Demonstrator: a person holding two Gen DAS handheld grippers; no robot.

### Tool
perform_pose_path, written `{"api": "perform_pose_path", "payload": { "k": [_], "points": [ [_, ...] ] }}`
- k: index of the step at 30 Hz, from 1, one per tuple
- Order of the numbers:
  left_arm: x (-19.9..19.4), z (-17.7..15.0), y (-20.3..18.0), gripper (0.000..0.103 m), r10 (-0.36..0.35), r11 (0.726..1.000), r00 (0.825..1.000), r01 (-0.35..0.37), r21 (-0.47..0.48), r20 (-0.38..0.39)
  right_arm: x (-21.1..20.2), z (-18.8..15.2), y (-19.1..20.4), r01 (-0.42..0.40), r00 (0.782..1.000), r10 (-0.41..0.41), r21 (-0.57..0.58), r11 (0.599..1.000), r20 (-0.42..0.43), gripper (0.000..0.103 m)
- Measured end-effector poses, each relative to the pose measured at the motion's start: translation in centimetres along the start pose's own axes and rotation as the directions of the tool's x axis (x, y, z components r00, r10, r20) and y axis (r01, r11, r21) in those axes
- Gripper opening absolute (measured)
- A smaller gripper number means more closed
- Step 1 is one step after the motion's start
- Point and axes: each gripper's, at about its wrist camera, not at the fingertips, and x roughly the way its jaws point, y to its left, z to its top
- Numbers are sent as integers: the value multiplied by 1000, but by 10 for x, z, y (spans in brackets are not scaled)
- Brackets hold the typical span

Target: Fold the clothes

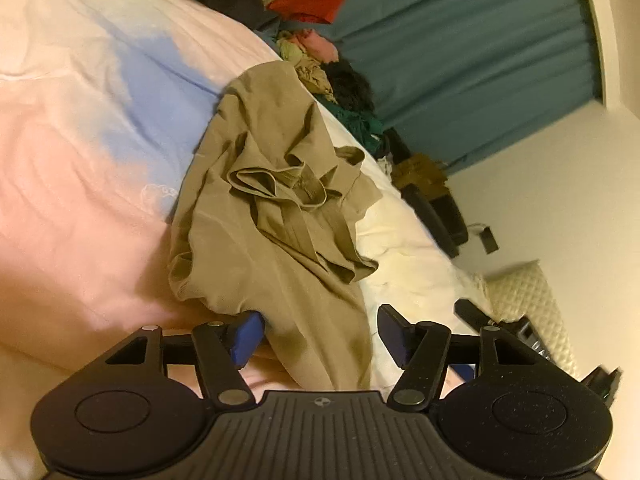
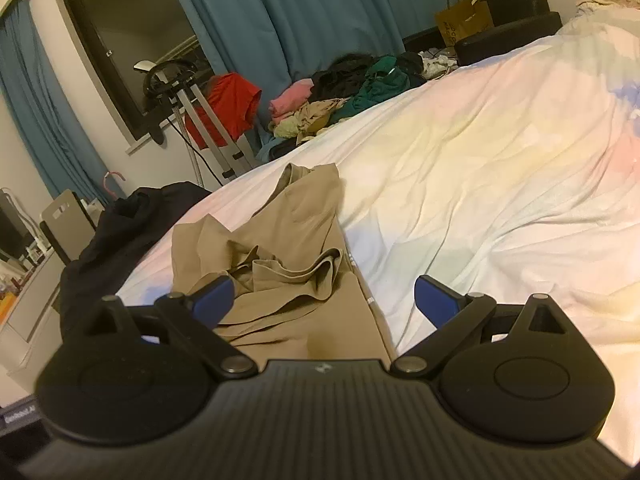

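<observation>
Cloth, khaki and limp: the tan garment (image 1: 280, 216) lies crumpled on the bed (image 1: 80, 160), light and floppy. Best hold is its near hem at six o'clock. Left claw (image 1: 320, 336) straddles that hem, blue pads apart; right claw (image 2: 324, 300) also gapes unclamped.

Home bedroom. Bed (image 2: 500, 160) with rumpled pastel duvet fills both views, quilted headboard (image 1: 528, 292) at its head. Teal curtains (image 2: 304, 12) over a dark window (image 2: 132, 40). Loose clothes pile (image 2: 360, 84) along the bed's far edge, red garment (image 2: 230, 104) hung on a rack, paper bag (image 2: 464, 20) by the wall.
</observation>
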Motion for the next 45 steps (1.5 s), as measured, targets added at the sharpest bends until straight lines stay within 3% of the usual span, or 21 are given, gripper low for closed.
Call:
{"api": "perform_pose_path", "payload": {
  "k": [4, 6, 7, 11, 13, 16, 19, 22, 24, 27, 30, 35, 37, 39, 40, 42, 44, 45],
  "points": [
    [23, -5, 36, 62, 19, 982, 995, -37, -186, -95, 1, -2, -2, -2, 1000, 2, 17, 1000, -16, 98],
    [30, -6, 51, 54, 14, 965, 994, -41, -259, -106, -1, -6, -2, -16, 999, 17, 39, 999, -33, 98],
    [31, -5, 55, 42, 12, 961, 995, -39, -273, -101, -2, -8, -2, -30, 998, 32, 53, 998, -46, 98],
    [19, 2, 37, 14, -29, 981, 999, 24, -195, -23, -7, -25, 2, -114, 986, 128, 132, 985, -110, 98],
    [12, 5, 22, 13, -67, 990, 998, 69, -122, 19, -9, -37, 3, -156, 973, 184, 184, 970, -142, 98],
    [14, 5, 15, 14, -98, 990, 995, 100, -99, 29, -5, -56, 0, -229, 931, 304, 327, 917, -200, 98],
    [27, 7, 30, 25, -69, 984, 998, 67, -163, -6, 6, -71, -2, -253, 889, 387, 442, 860, -244, 98],
    [36, 11, 50, 25, -69, 965, 997, 62, -254, -18, 19, -79, -6, -254, 854, 438, 509, 822, -282, 98],
    [38, 12, 51, 25, -88, 961, 996, 82, -266, -9, 28, -86, -11, -252, 826, 479, 566, 785, -297, 99],
    [37, 13, 45, 14, -122, 966, 992, 123, -227, 18, 40, -100, -11, -245, 773, 549, 650, 719, -317, 100],
    [29, 11, 36, 6, -151, 967, 987, 159, -198, 51, 45, -108, -9, -267, 739, 605, 697, 666, -295, 99],
    [13, 11, 32, 4, -207, 955, 973, 223, -193, 101, 42, -103, -21, -305, 794, 589, 739, 600, -151, 99],
    [7, 11, 33, 4, -225, 950, 968, 244, -193, 114, 39, -99, -29, -298, 833, 544, 743, 599, -105, 99],
    [8, 12, 34, 4, -217, 951, 969, 238, -199, 121, 35, -95, -38, -267, 879, 470, 735, 623, -79, 93],
    [8, 12, 35, 4, -212, 951, 969, 234, -203, 124, 33, -94, -42, -249, 896, 439, 736, 629, -72, 78],
    [9, 12, 40, 4, -191, 952, 974, 213, -221, 119, 32, -94, -50, -214, 913, 401, 755, 620, -71, 63],
    [9, 12, 46, 4, -177, 949, 978, 200, -244, 112, 29, -92, -52, -200, 926, 372, 748, 633, -68, 32],
    [9, 13, 48, 7, -168, 948, 980, 191, -253, 108, 27, -90, -51, -199, 930, 361, 736, 647, -66, 26]
  ]
}}
